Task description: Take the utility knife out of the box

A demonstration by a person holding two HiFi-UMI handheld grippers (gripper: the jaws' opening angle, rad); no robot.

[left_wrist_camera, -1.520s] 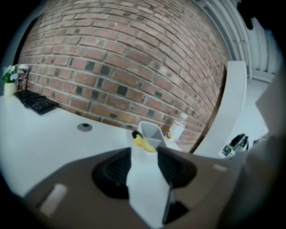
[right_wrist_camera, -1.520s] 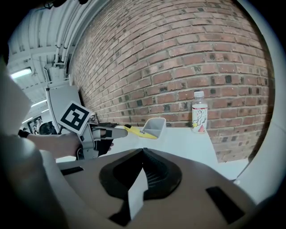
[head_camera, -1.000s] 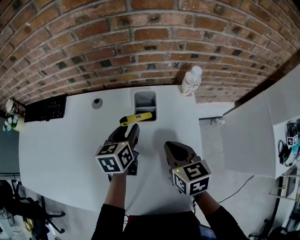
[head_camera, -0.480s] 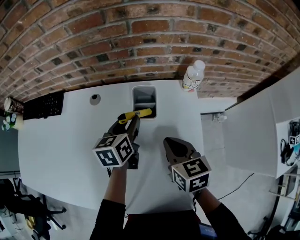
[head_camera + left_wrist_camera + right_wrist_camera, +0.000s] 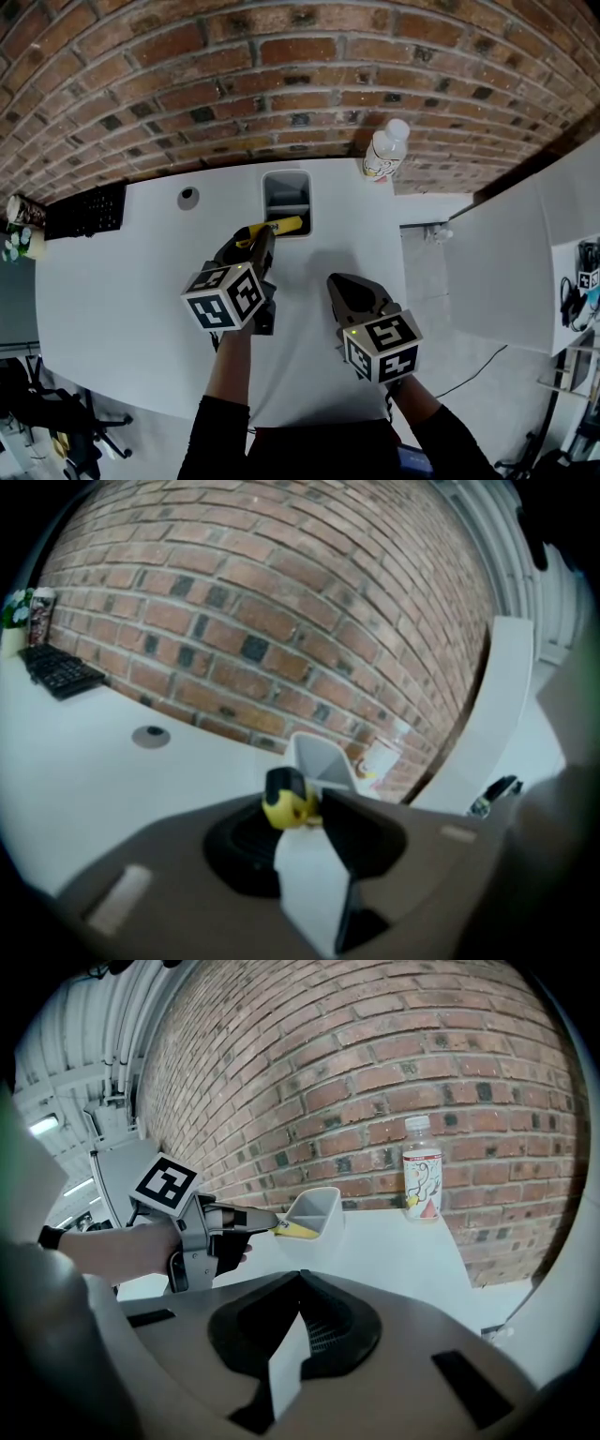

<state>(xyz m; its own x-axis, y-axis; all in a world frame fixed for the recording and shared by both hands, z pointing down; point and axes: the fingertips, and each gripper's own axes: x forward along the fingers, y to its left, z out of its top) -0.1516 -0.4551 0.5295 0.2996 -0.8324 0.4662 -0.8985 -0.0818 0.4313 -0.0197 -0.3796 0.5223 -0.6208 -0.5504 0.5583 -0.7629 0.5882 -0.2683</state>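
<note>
A yellow utility knife point(image 5: 280, 225) lies across the front rim of the small white box point(image 5: 288, 178) at the back of the white table point(image 5: 122, 281). My left gripper point(image 5: 262, 238) reaches over the knife's near end, and its jaws are closing with the black-tipped yellow end point(image 5: 286, 799) between the fingertips. A gap of table still shows between the jaws. The right gripper view shows those fingertips at the knife point(image 5: 298, 1230) beside the box point(image 5: 323, 1208). My right gripper point(image 5: 339, 289) hovers to the right, shut and empty.
A plastic bottle point(image 5: 382, 155) stands at the table's back right against the brick wall. A black keyboard point(image 5: 89, 216) and a can point(image 5: 23, 211) sit at the far left. A round cable hole point(image 5: 188, 196) lies left of the box. The table drops off at the right.
The left gripper has edged forward over the knife's near end and its jaws have narrowed around it. The right gripper has stayed put.
</note>
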